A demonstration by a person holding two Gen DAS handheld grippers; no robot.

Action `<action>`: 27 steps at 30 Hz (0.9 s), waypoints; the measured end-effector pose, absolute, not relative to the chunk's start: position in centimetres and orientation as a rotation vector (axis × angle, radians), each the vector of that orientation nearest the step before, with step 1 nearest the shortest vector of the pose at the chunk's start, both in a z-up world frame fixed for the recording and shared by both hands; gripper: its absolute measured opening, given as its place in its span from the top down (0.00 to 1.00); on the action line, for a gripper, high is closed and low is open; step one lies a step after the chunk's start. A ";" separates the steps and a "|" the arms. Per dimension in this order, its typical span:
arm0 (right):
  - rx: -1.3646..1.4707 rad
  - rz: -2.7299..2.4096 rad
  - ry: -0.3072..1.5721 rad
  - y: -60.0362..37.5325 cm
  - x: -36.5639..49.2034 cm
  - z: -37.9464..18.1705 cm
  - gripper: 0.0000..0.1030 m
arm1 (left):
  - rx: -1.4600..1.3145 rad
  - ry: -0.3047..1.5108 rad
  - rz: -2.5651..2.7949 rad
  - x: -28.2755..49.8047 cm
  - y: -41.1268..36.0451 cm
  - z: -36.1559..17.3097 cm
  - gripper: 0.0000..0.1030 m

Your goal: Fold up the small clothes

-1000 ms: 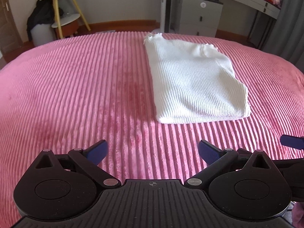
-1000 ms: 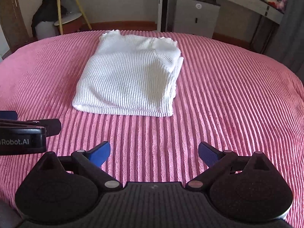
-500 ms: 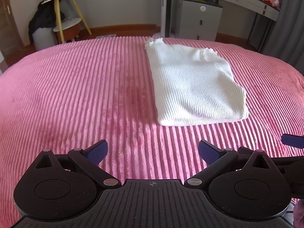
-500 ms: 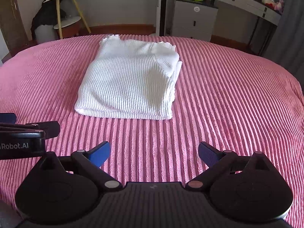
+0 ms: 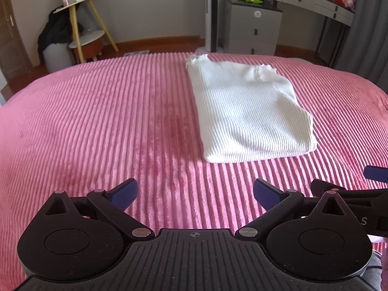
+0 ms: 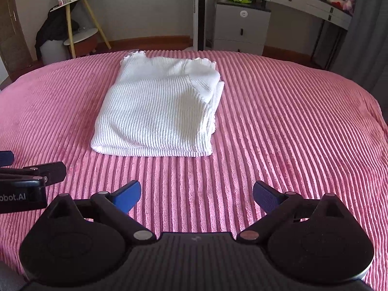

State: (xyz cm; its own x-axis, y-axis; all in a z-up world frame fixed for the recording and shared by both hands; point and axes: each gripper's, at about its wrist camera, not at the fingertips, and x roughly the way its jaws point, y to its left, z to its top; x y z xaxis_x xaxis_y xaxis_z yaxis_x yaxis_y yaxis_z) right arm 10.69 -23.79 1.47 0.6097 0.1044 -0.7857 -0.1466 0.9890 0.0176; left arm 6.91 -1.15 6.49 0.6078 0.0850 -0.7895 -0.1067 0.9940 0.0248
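Observation:
A white ribbed knit garment (image 5: 247, 111) lies folded into a rectangle on the pink corduroy bedspread (image 5: 97, 126). In the right wrist view the garment (image 6: 160, 111) sits ahead and slightly left on the bedspread (image 6: 291, 126). My left gripper (image 5: 195, 194) is open and empty, low over the bed, short of the garment and to its left. My right gripper (image 6: 196, 194) is open and empty, short of the garment's near edge. Each gripper shows at the other view's side edge.
Beyond the bed's far edge stand a grey drawer cabinet (image 5: 252, 24), a dressing table (image 5: 315, 2) at the right, a white tower fan (image 5: 210, 12) and a yellow-legged side table (image 5: 80, 21) with a dark bag at the left.
Both grippers have pulled back and risen a little from the folded garment, which now sits farther away in both views. The garment has not moved.

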 end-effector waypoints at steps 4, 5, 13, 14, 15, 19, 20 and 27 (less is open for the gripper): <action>-0.050 0.141 0.897 -23.8 10.7 1.7 0.04 | -0.031 0.912 0.109 6.9 -1.0 6.5 0.00; -0.050 0.141 0.897 -23.8 10.7 1.7 0.04 | -0.029 0.912 0.110 6.9 -1.0 6.5 0.00; -0.047 0.147 0.891 -23.8 10.8 1.9 0.04 | -0.034 0.919 0.107 6.9 -0.9 6.5 0.00; -0.047 0.147 0.890 -23.8 10.7 2.0 0.04 | -0.033 0.919 0.107 6.9 -1.0 6.5 0.00; -0.047 0.148 0.890 -23.8 10.7 2.1 0.04 | -0.031 0.918 0.107 6.9 -1.0 6.5 0.00; -0.046 0.149 0.886 -23.8 10.8 2.2 0.04 | -0.027 0.918 0.105 6.9 -1.1 6.5 0.00; -0.046 0.149 0.885 -23.9 10.8 2.3 0.04 | -0.026 0.918 0.105 6.9 -1.1 6.5 0.00; -0.047 0.154 0.877 -24.0 10.9 2.5 0.04 | -0.027 0.920 0.099 7.0 -1.2 6.5 0.00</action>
